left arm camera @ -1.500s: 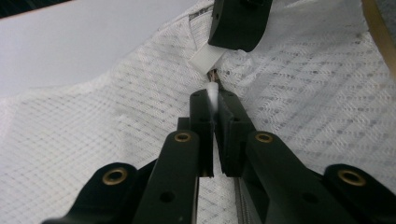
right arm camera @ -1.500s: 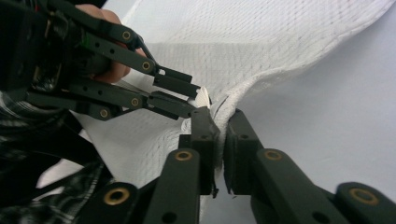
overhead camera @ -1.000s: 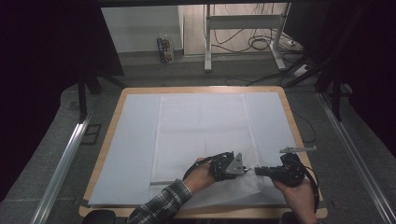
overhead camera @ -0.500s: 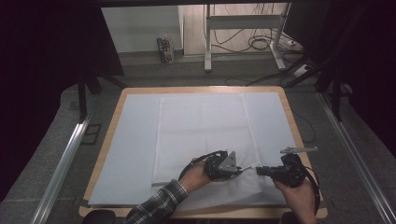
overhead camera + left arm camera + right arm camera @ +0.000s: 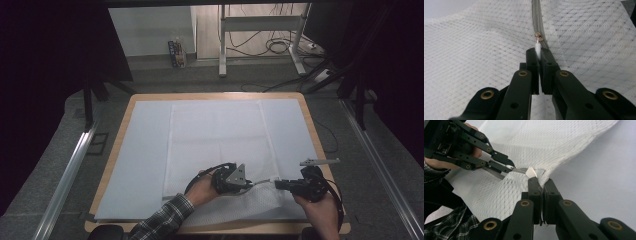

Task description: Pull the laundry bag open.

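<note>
Wooden-rimmed table (image 5: 118, 150) under pale sheet (image 5: 145, 150); cables (image 5: 280, 47) on floor behind.

A wooden-rimmed table (image 5: 125, 122) covered by a pale blue sheet (image 5: 145, 155) stands on grey carpeted floor (image 5: 60, 150), with a metal rail (image 5: 67, 175) running along the floor at the left and another rail (image 5: 380, 165) at the right. Beyond the far edge stands a white metal desk frame (image 5: 222, 45) with black cables (image 5: 280, 47) coiled on the lighter floor beneath it, and a small box (image 5: 176, 54) leans by the pale wall. Dark curtains (image 5: 50, 50) close off both sides, leaving the lit strip at the back as the brightest part of the room.
</note>
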`<state>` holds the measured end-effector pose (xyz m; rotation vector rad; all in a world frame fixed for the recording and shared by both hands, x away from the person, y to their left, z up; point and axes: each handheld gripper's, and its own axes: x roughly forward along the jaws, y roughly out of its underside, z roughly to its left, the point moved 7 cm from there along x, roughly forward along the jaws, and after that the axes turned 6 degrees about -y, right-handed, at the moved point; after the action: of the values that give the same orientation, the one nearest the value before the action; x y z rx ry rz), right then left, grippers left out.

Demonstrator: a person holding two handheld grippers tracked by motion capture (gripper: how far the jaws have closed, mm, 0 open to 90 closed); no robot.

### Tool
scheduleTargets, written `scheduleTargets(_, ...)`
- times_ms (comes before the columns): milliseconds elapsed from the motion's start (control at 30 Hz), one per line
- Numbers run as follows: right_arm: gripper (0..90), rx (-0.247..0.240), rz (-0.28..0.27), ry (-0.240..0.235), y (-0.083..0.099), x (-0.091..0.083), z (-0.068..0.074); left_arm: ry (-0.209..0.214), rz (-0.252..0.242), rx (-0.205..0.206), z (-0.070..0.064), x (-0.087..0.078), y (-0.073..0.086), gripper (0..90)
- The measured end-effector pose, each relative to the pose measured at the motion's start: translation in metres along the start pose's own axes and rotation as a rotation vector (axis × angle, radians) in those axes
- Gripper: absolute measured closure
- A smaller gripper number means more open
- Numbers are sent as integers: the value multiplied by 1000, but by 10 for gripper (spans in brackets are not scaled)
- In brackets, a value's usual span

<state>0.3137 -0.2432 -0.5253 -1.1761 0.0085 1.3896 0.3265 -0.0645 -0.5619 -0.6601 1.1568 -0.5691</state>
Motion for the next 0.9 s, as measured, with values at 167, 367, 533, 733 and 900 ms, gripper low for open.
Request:
scheduleTargets(167, 859, -5, -2, -9, 0, 1, 2, 7, -7, -13, -1, -4, 1, 877)
scheduleTargets(367, 860, -3, 1, -13, 1, 3, 4, 17, -6, -20, -1, -6, 4, 876)
scheduleTargets(533, 860, 12, -16, 7, 0, -2, 0, 16, -11, -36, 1, -6, 8, 877)
scheduleTargets(733, 860, 12, -13, 6, 1, -2, 1, 12, -4, -32, 2, -10, 11, 877)
scheduleTargets(900, 860, 15, -16, 13, 1, -3, -2, 12, -5, -65, 3, -17, 19, 877)
